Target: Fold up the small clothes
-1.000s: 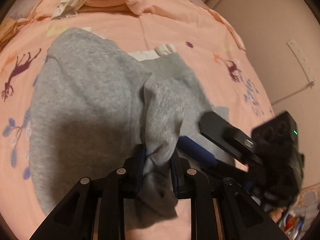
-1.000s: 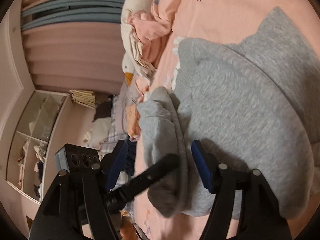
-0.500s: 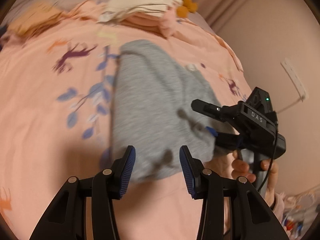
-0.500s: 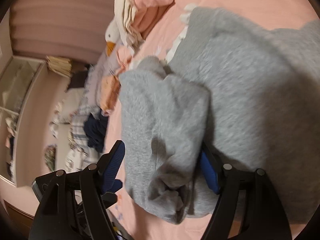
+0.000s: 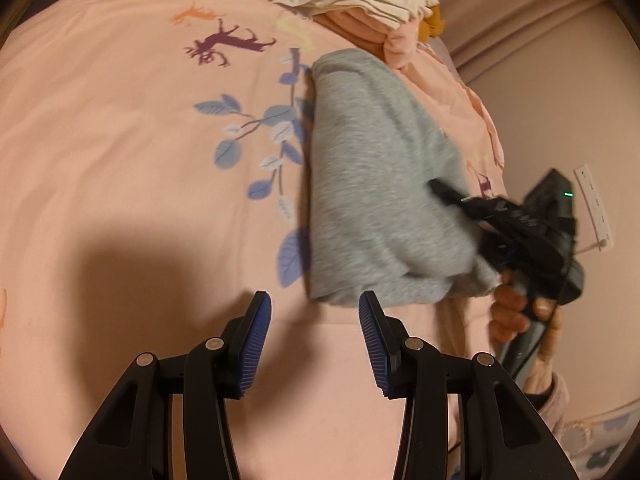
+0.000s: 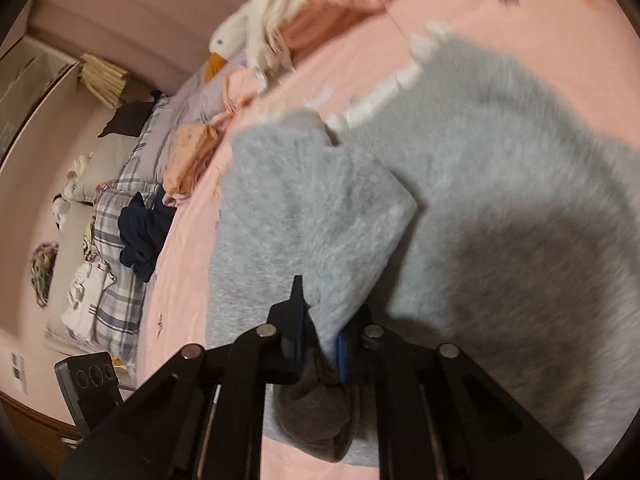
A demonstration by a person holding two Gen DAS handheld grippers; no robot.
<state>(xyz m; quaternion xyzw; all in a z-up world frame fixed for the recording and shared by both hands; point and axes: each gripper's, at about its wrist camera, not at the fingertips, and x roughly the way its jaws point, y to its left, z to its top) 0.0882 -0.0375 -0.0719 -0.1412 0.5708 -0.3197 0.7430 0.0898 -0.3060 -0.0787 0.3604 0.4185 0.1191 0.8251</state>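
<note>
grey fleece garment (image 5: 372, 184) lies folded on the pink printed bed cover (image 5: 120, 152), ahead and to the right of the left tool (image 5: 314, 340). left tool: blue pads apart, nothing between them, poised over bare cover. right tool (image 6: 320, 344): clenched on a folded edge of the grey garment, cloth bunched between the pads. hand (image 5: 520, 316) grips its handle. pile of clothes (image 5: 360, 4) beyond the garment.
</note>
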